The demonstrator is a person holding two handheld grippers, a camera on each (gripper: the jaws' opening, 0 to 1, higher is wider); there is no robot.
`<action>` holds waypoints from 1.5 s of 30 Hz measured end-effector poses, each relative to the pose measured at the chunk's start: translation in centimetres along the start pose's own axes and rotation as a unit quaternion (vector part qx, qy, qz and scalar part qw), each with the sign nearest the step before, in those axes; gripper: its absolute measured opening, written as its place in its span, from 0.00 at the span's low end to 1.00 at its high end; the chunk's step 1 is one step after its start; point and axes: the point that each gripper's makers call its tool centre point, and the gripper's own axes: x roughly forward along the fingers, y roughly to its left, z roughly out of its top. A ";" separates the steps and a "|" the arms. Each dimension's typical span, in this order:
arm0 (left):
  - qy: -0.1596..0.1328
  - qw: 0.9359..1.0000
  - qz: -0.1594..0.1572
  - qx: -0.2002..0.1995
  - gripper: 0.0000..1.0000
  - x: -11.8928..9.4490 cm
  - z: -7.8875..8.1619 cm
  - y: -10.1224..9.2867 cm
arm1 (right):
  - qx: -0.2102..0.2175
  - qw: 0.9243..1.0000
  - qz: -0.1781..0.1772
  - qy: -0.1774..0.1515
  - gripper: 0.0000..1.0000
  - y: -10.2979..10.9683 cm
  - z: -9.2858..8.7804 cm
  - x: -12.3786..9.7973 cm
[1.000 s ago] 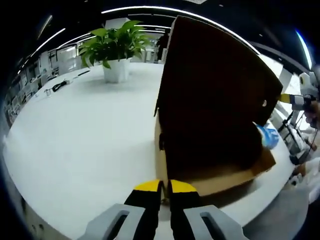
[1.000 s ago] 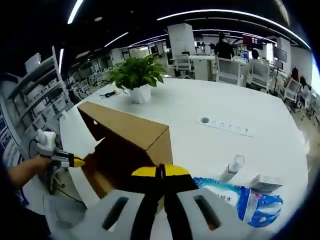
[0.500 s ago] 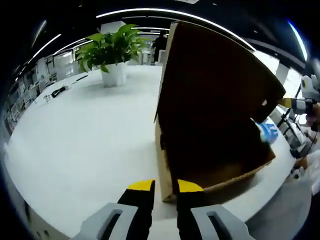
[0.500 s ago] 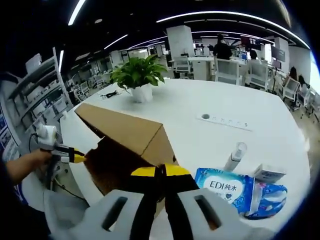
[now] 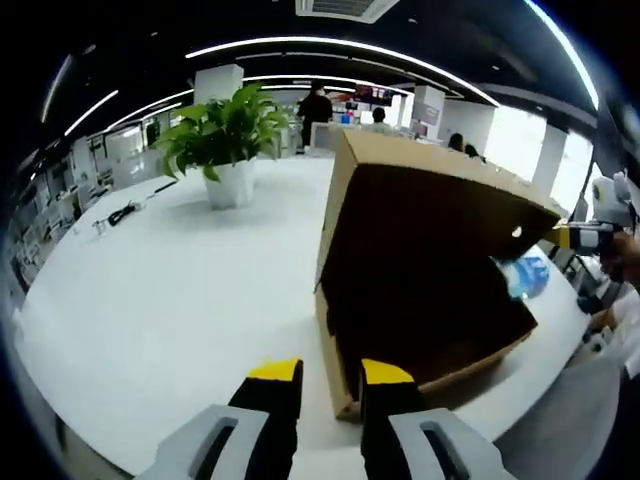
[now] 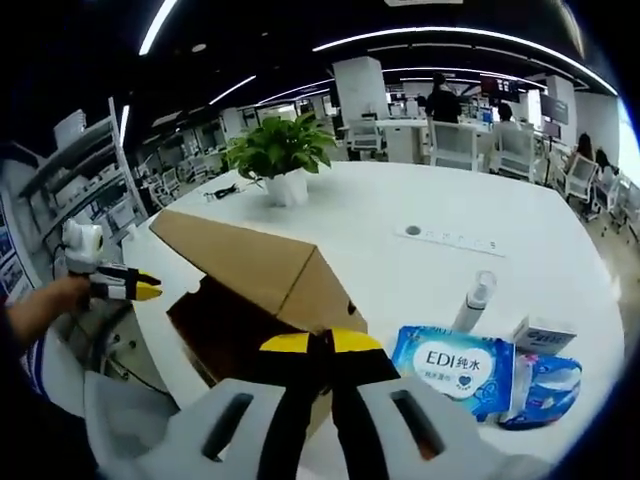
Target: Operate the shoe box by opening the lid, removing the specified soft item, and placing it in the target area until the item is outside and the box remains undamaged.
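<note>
Readable text, one item: blue-and-white soft pack [image 6: 455, 366] lying on the white table [image 6: 400, 270] just beside the cardboard shoe box [image 6: 260, 290], right gripper view. White label panel on its top face, printed "EDI" in blue capitals, followed by the Chinese characters "纯水". Smaller print beneath too small to make out. No other legible markings.

An open-plan office. A large white bench [image 6: 560, 240] carries a potted plant [image 6: 280, 160] and a flush power strip [image 6: 450, 238]. Behind it stand rows of desks with white office chairs [image 6: 455, 145] and seated people [image 6: 442, 100], a square pillar [image 6: 360, 90], shelving [image 6: 90, 170] and long ceiling light strips [image 6: 450, 35].
</note>
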 end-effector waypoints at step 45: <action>-0.055 0.990 -0.071 0.105 0.30 -1.6 2.1 -3.6 | -0.115 0.992 0.060 -0.014 0.22 2.7 -5.2 -0.4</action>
